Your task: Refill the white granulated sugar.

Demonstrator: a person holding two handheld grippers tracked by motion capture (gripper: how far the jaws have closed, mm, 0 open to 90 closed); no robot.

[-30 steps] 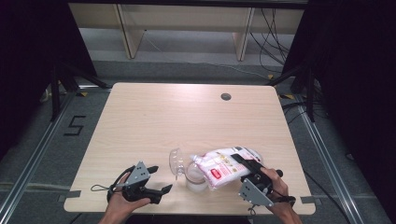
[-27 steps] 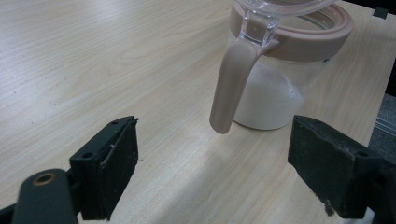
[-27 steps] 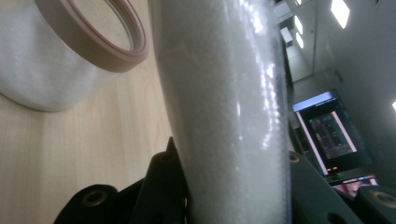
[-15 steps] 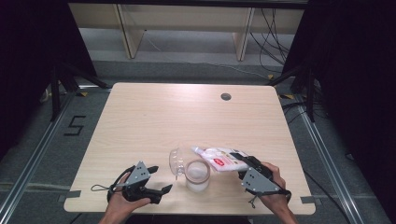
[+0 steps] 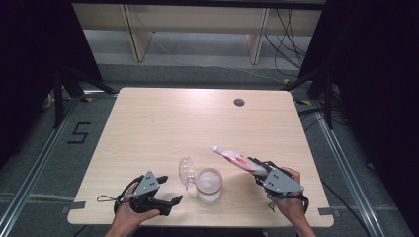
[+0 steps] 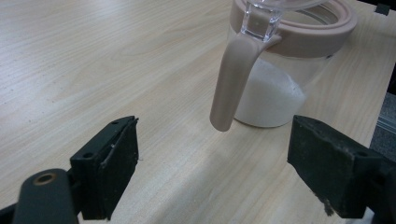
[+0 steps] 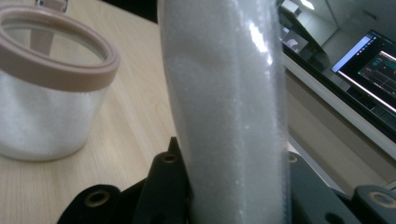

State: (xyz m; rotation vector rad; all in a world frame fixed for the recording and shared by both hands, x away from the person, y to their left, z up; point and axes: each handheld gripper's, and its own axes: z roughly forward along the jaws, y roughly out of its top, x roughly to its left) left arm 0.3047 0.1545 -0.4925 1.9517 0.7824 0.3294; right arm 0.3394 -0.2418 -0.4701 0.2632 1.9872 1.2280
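A pale wood-grain worktop (image 5: 148, 128) stands on a grey floor between dark curtains, with a round cable hole (image 5: 239, 102) near its far edge. At the near left the left gripper (image 5: 165, 195) rests with jaws wide apart. Beside it stands a clear jar (image 5: 209, 184) of white grains, lid (image 5: 186, 171) swung open. Right of that, the right gripper (image 5: 254, 167) is clamped on a bag (image 5: 232, 157), held tilted above the worktop.

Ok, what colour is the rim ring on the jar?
A muted beige-pink, matching its latch; the rim ring of the jar shows best in the left gripper view.
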